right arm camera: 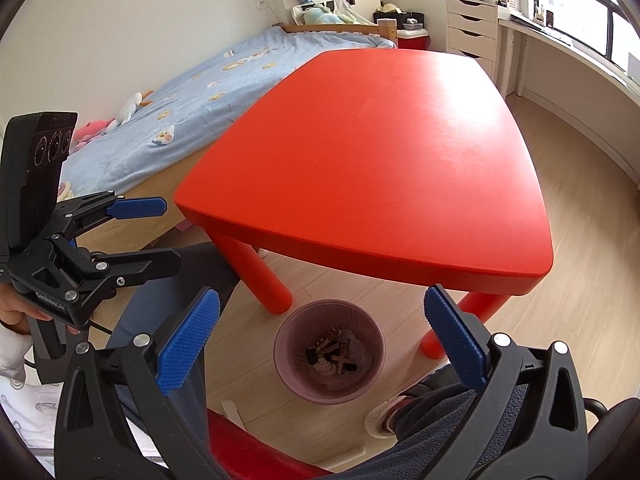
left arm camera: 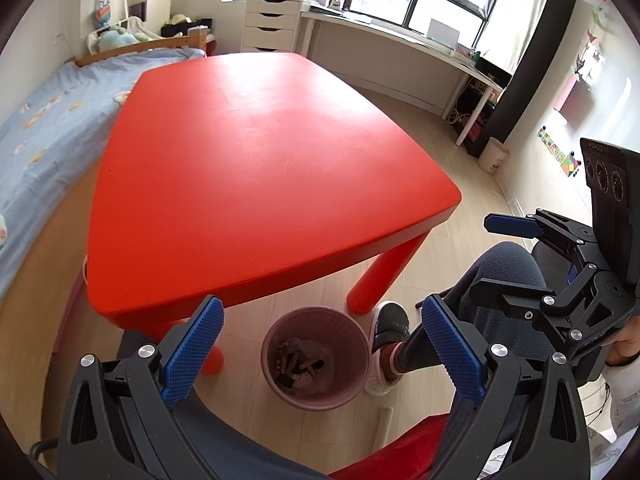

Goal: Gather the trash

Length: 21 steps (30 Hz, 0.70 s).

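Trash [left arm camera: 298, 364] sits where I want it, dark wrappers and crumpled scraps at the bottom of a ribbed, round pink bin [left arm camera: 280, 330] on the pale wood floor by the red table [left arm camera: 256, 168] with its smooth, rounded-corner plastic top. My left gripper [left arm camera: 320, 356] is spread wide, nothing between its blue knurled pads; my right gripper [right arm camera: 320, 344] is parted the same way, holding nothing. Only the left view gives me the white desk [left arm camera: 400, 36] under the window and a small white bin [left arm camera: 494, 156] by the wall; only the right view shows the plush toys [right arm camera: 132, 110] on the blue bedspread [right arm camera: 200, 80]. Each camera catches the other gripper from the side, both held above my lap
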### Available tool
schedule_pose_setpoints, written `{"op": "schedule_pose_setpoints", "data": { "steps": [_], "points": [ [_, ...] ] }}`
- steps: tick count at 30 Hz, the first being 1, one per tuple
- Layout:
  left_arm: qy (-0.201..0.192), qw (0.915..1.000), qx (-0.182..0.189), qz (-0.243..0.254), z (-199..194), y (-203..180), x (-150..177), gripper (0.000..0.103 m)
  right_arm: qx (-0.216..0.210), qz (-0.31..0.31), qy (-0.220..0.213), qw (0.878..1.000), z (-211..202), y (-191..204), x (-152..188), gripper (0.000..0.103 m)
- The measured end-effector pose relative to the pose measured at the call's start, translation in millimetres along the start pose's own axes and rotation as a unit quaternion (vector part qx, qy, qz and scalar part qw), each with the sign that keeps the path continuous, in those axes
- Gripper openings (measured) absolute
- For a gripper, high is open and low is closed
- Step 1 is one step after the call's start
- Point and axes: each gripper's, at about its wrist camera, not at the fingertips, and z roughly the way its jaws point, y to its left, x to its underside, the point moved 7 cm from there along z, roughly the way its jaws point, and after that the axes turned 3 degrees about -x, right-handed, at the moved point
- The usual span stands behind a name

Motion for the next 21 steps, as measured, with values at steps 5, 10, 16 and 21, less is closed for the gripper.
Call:
{"op": "schedule_pose_setpoints", "data": {
  "steps": [5,10,16,21],
  "points": [
    [-0.010,0.9998,-0.012,-0.008,-5.4,7.4,-11.6,0.095,0.010,0.007,-0.010,1.000,-3.5,-5.8,-12.1,0.100],
    [-0.030,0.9991,-0.029,-0.013,-12.5,17.0,-31.2,0.095,0.020,0.003,-0.031,0.999,-10.0,-9.4,-36.8,0.100],
    [-0.058,0.9969,-0.052,-0.006,-21.8,24.6,-56.9,0.095,0.031,0.000,-0.062,0.998,-17.1,-14.7,-71.2,0.100],
    [-0.068,0.9966,-0.046,-0.008,-23.2,30.1,-73.7,0.095,0.034,-0.005,-0.078,0.996,-20.2,-16.7,-95.9,0.100]
  ]
}}
